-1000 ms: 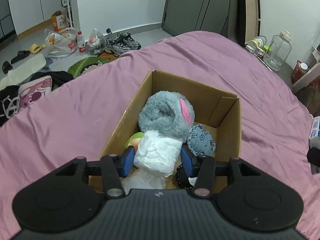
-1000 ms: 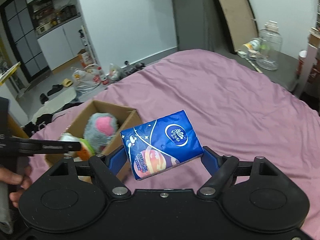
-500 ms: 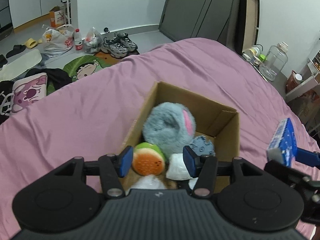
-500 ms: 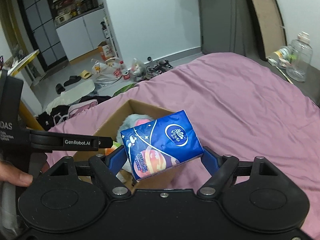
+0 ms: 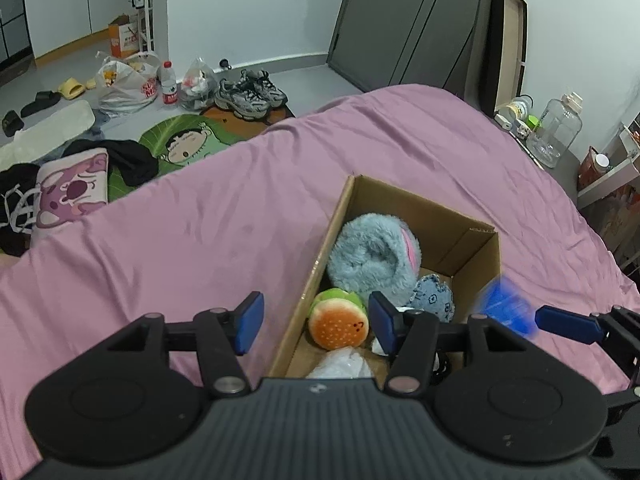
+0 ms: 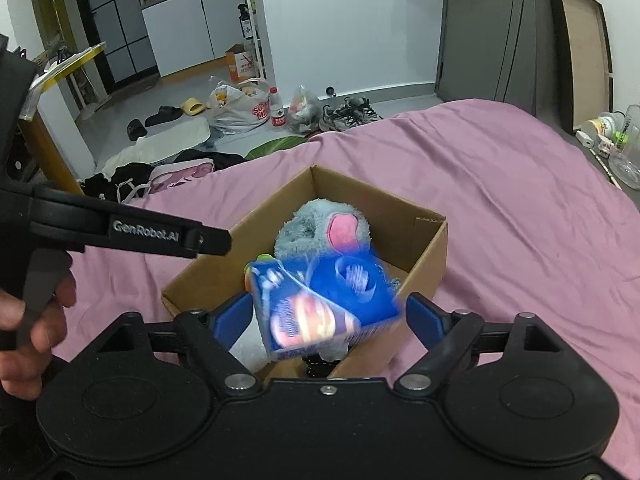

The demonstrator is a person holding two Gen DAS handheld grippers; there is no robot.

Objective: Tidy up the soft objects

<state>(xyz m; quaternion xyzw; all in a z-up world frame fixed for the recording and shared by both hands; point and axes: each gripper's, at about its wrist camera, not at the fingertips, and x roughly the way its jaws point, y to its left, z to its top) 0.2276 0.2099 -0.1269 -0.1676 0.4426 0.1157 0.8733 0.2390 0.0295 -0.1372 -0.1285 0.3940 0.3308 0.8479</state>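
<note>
A cardboard box (image 5: 476,248) (image 6: 428,248) sits on the pink bed. It holds a grey plush (image 5: 372,256) (image 6: 320,228), a burger plush (image 5: 338,326), a blue patterned pouch (image 5: 434,296) and a white pack (image 5: 344,366). My left gripper (image 5: 314,318) is open and empty over the box's near left wall. My right gripper (image 6: 330,314) is over the box. Its jaws stand apart from the blurred blue tissue pack (image 6: 324,304) between them. The pack also shows blurred in the left wrist view (image 5: 506,306).
The pink bed (image 5: 200,232) surrounds the box. Beyond its far edge the floor holds clothes (image 5: 72,184), shoes (image 5: 250,94), bags and a bottle. A large clear jar (image 5: 554,132) and small items stand at the bed's right side.
My left gripper let the white pack go into the box, opened and drew back left. My right gripper moved over the box, and its jaws have widened around the now blurred tissue pack.
</note>
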